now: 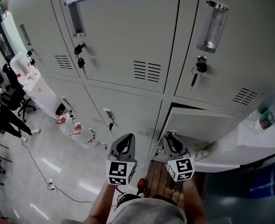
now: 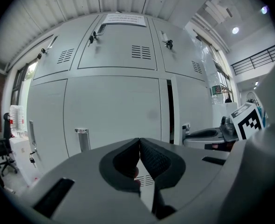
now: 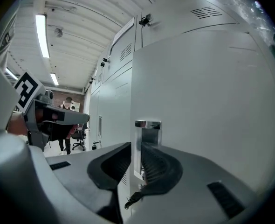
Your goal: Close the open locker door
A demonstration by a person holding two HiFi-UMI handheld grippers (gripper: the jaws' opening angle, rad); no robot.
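Observation:
A wall of grey lockers fills the head view. The lower right locker door (image 1: 200, 125) stands ajar, with a dark gap along its top edge. My right gripper (image 1: 173, 143) is at that door's free edge. In the right gripper view the jaws (image 3: 136, 146) are closed on the door's edge (image 3: 134, 125), just beside the chrome handle recess (image 3: 147, 141). My left gripper (image 1: 125, 144) hangs to the left of it, away from the door, shut with nothing between its pads (image 2: 140, 141). The left gripper view shows the gap (image 2: 170, 111) as a dark slit.
Keys hang in the upper lockers' locks (image 1: 197, 70) (image 1: 79, 50). Bottles (image 1: 77, 127) stand on the floor by the lower lockers. A white counter (image 1: 249, 143) with bottles is at the right. A person (image 1: 4, 106) and a chair are far left; a cable (image 1: 49, 181) lies on the floor.

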